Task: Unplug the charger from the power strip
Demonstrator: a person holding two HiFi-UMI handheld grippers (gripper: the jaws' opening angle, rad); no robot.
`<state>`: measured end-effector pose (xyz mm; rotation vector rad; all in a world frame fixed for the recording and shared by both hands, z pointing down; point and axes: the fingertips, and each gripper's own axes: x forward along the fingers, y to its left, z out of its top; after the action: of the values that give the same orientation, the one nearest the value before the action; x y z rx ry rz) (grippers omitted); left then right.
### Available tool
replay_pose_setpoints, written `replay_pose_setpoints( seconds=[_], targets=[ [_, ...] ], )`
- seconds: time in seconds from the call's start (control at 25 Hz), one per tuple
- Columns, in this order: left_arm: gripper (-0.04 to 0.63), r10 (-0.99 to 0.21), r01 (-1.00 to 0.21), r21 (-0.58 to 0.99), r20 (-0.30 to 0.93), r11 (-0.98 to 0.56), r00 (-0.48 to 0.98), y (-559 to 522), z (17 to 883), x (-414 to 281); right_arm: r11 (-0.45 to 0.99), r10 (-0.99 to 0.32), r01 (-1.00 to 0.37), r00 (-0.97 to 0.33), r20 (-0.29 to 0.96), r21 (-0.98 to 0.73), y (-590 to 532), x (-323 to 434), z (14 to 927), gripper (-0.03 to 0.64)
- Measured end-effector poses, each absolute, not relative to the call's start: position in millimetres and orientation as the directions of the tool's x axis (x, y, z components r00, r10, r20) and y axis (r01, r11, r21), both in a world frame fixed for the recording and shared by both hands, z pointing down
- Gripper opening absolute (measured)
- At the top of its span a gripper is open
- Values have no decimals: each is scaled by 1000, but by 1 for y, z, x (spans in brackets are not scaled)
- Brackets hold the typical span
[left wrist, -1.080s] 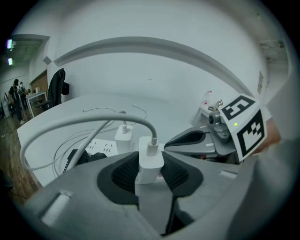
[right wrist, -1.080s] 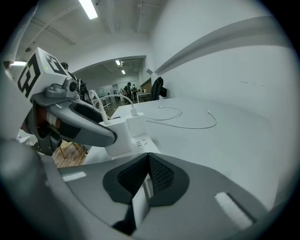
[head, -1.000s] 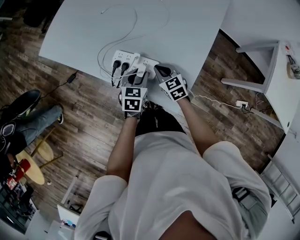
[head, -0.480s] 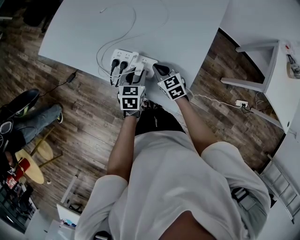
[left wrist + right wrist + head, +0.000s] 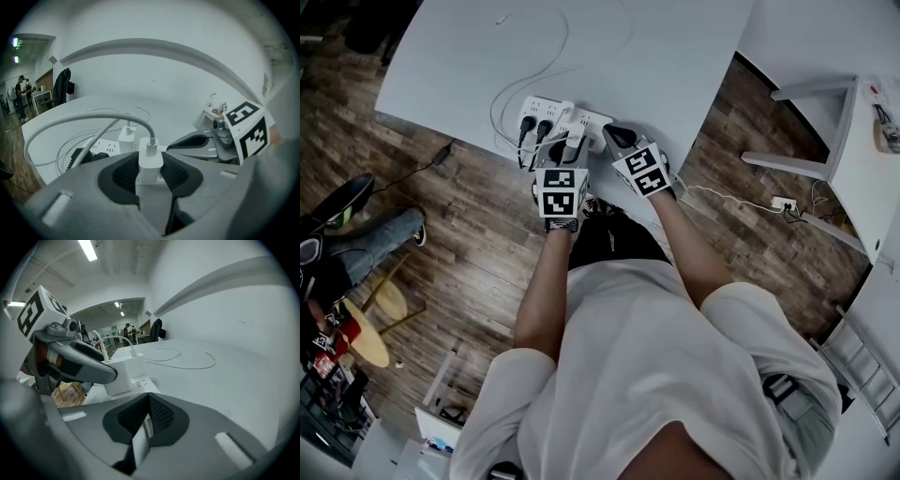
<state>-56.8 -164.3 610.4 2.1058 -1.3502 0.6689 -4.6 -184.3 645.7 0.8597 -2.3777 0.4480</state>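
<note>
In the head view, the power strip [image 5: 546,114] is seen near the front edge of the white table [image 5: 675,66], with the left gripper [image 5: 569,148] brought down onto the charger [image 5: 578,139] in it and the right gripper [image 5: 614,134] set at the strip's right end. Two black plugs [image 5: 534,131] are also seated in the strip. In the left gripper view, the left gripper [image 5: 151,172] is shown clamped on the white charger [image 5: 151,157], its ribbed pads pressed to both sides, while the cable [image 5: 70,121] arches away to the left. A second charger [image 5: 126,138] is plugged in just behind it on the power strip [image 5: 104,148]. In the right gripper view, the jaws of the right gripper [image 5: 148,413] are seen together with nothing held between them. Whether the strip is pressed down by them cannot be told. The charger [image 5: 123,375] appears seated on the power strip [image 5: 140,381], gripped by the left gripper [image 5: 105,372]. The grasp is judged done; the pull out of the socket is not yet made. No container is in view beyond the strip's sockets, which are filled as described.
</note>
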Motion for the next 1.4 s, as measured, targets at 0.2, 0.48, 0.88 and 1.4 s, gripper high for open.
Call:
replay_pose_setpoints(
  seconds=[0.2, 0.48, 0.88, 1.4],
  targets=[
    [143, -647, -914, 90, 679, -397, 348, -164, 610, -53, 735, -474, -668, -631, 614, -120, -184, -3, 645, 3],
    [143, -642, -913, 109, 678, -392, 357, -164, 609, -54, 735, -474, -667, -632, 613, -119, -184, -4, 644, 3],
    [143, -630, -901, 68, 692, -429, 352, -163, 609, -52, 737, -473, -665, -634, 612, -120, -184, -3, 646, 3],
    [143, -629, -900, 77, 689, -428, 358, -164, 606, -52, 735, -477, -668, -631, 612, -116, -185, -4, 643, 3]
  ],
)
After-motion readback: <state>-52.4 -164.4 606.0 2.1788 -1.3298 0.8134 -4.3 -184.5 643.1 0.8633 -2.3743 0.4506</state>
